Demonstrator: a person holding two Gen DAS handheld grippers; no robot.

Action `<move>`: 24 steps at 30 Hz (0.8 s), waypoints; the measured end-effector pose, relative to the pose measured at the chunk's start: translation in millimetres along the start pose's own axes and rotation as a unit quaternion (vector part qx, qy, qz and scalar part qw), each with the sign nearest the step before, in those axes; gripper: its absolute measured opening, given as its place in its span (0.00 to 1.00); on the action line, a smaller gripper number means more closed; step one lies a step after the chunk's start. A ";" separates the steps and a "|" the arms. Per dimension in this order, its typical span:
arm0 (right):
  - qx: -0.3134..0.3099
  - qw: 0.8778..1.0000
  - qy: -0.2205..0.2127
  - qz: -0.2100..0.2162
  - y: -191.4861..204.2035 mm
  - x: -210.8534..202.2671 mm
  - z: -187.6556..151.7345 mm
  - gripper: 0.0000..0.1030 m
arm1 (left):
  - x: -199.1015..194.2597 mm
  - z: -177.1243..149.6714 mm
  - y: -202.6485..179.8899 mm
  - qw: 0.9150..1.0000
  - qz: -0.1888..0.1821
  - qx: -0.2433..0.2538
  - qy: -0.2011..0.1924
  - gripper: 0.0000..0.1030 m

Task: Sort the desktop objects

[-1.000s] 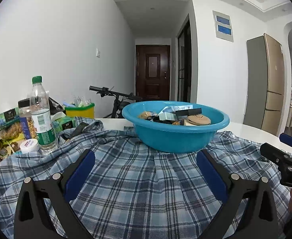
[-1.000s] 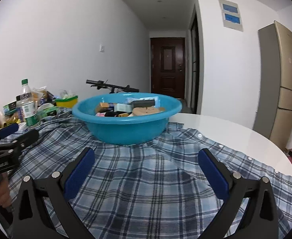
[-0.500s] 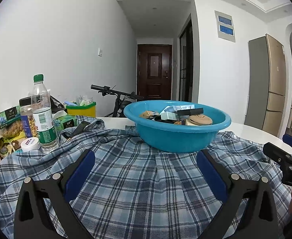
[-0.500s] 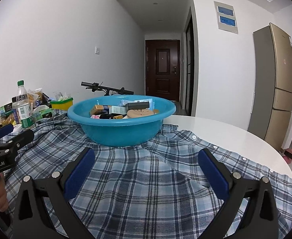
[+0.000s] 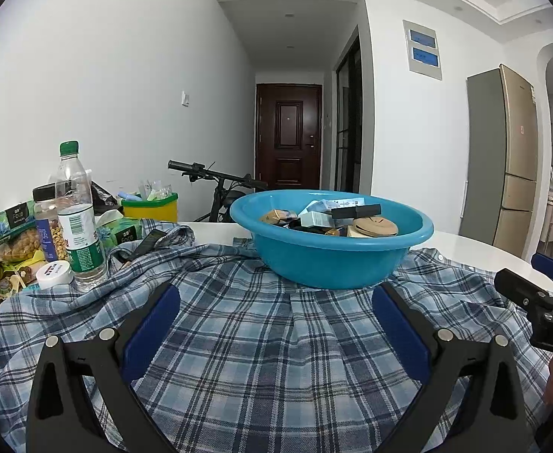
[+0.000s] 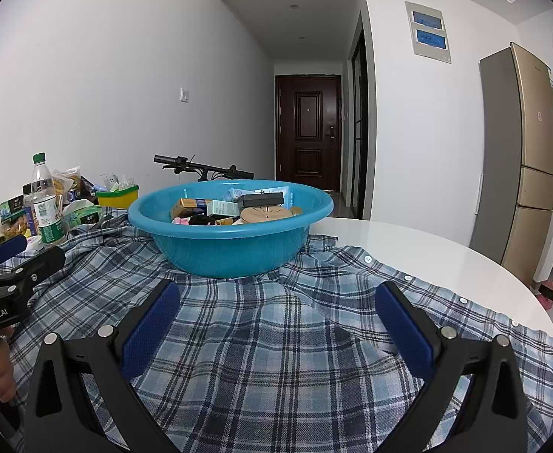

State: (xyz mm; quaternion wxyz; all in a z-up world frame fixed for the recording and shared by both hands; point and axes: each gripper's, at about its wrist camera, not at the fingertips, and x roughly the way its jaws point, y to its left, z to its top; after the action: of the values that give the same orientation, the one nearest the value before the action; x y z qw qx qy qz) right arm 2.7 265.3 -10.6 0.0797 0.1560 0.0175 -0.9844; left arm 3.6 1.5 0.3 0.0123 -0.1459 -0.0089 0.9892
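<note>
Both grippers hover low over the plaid shirt (image 5: 261,339), and the views have barely shifted: since 1 second ago the right camera has swung a touch, so the basin (image 6: 231,241) now sits nearer its centre, while the left view holds almost the same framing. Nothing on the table has moved.

The left gripper (image 5: 276,324) has its jaws spread wide, nothing between the blue pads (image 5: 152,332). The right gripper (image 6: 276,324) is likewise released and empty. Each shows at the edge of the other's view, the 2 well apart, with a hand on each handle.

The basin stands on the shirt, ahead of both grippers, holding small boxes (image 6: 223,207), a black case (image 6: 259,200) and a tan round disc (image 6: 265,214). The shirt's cloth bunches against the basin's base.

On the left, a water bottle (image 5: 78,219) stands upright on the shirt's edge, a white cap (image 5: 53,273) just beside it, snack packets (image 5: 16,234) and a yellow-green tub (image 5: 150,205) crowded behind. That side is tight.

On the right, the white table (image 6: 408,249) lies bare from the basin to its curved rim, and the shirt's buttoned edge (image 6: 461,300) runs along it near the table's rim. Behind the table, bicycle handlebars (image 6: 201,166) show above the basin.
</note>
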 end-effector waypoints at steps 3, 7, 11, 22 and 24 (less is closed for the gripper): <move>0.000 1.000 0.000 0.000 -0.1 -0.1 0.0 1.00 | 0.0 -0.1 0.4 1.000 0.000 0.000 0.000 1.00; 0.000 1.000 0.000 0.000 0.0 -0.2 0.1 1.00 | 0.0 -0.1 0.2 1.000 -0.002 0.002 0.000 1.00; 0.000 1.000 0.000 0.000 0.0 -0.3 0.2 1.00 | -0.3 -0.5 0.3 1.000 -0.002 0.001 0.000 1.00; 0.000 1.000 0.000 0.000 0.2 -0.6 0.3 1.00 | -0.5 -0.6 1.4 1.000 -0.001 0.000 0.000 1.00; 0.000 1.000 0.000 0.000 0.1 -0.6 0.3 1.00 | -0.6 -0.6 1.2 1.000 -0.001 -0.001 0.000 1.00</move>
State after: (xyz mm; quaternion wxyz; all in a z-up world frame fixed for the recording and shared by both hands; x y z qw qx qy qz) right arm 3.2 265.2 -10.2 0.0797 0.1563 0.0172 -0.9843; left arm 4.3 0.2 -0.1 0.0130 -0.1460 -0.0096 0.9892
